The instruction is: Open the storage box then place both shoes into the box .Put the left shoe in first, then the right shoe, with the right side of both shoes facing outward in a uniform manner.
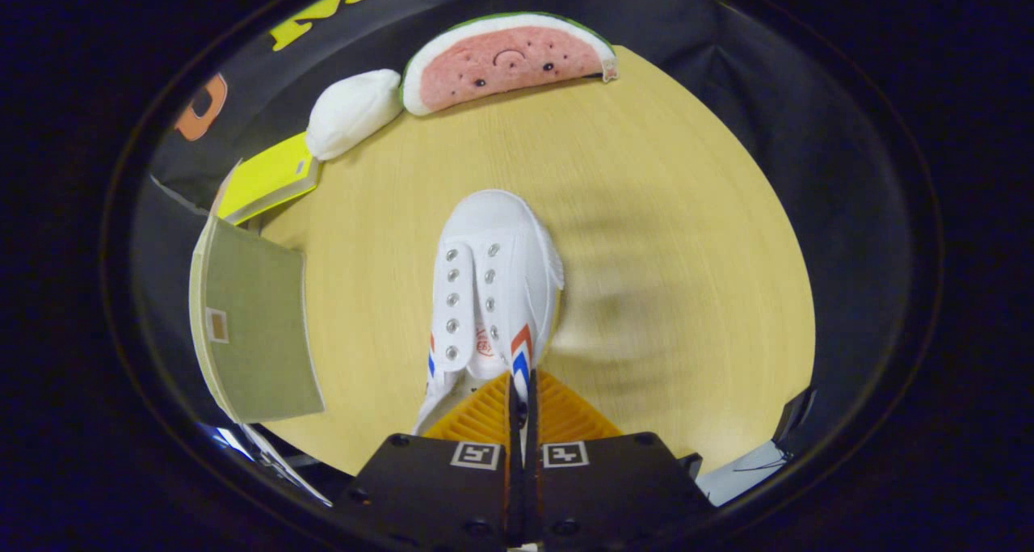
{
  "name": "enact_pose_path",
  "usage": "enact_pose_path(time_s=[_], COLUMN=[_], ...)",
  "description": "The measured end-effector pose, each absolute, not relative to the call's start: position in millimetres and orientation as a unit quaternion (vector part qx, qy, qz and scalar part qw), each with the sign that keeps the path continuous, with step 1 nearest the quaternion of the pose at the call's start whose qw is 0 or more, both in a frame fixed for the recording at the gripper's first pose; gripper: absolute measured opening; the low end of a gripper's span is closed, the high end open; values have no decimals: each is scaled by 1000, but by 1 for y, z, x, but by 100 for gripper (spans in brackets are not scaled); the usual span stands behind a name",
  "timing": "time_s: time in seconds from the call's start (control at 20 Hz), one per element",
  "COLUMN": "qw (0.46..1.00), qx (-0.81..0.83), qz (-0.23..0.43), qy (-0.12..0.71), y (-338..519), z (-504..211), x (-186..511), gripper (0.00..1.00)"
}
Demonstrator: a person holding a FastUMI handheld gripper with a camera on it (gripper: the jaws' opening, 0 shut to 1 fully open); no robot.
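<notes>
The camera sits on the gripper point(522, 398), just behind its two fingers, and looks forward along them and down at the round light wooden table point(687, 237). It is very close to the white canvas shoe with metal eyelets point(493, 293), whose heel edge the fingers pinch tight. The soft watermelon slice toy point(509, 61) and the white stuffed pouch point(353, 112) lie far off, at the table's back edge.

— How many shoes were there?
— One white shoe point(494, 289), mid-table point(662, 212).
— And beyond the shoe?
— One watermelon plush point(507, 61), one white pouch point(352, 112), one yellow card point(266, 177).
</notes>
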State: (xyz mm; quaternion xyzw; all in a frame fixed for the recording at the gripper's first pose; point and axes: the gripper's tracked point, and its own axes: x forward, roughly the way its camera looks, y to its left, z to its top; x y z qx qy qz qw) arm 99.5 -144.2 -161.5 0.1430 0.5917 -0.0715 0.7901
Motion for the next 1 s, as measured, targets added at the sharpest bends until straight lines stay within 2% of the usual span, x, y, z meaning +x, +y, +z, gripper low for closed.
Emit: enact_pose_path(time_s=[0.65, 1.0], qw=[847, 849], qx=[136, 134], qz=[19, 56], qy=[513, 508], y=[-5, 102], z=[1, 7], x=[67, 89], gripper=[5, 5])
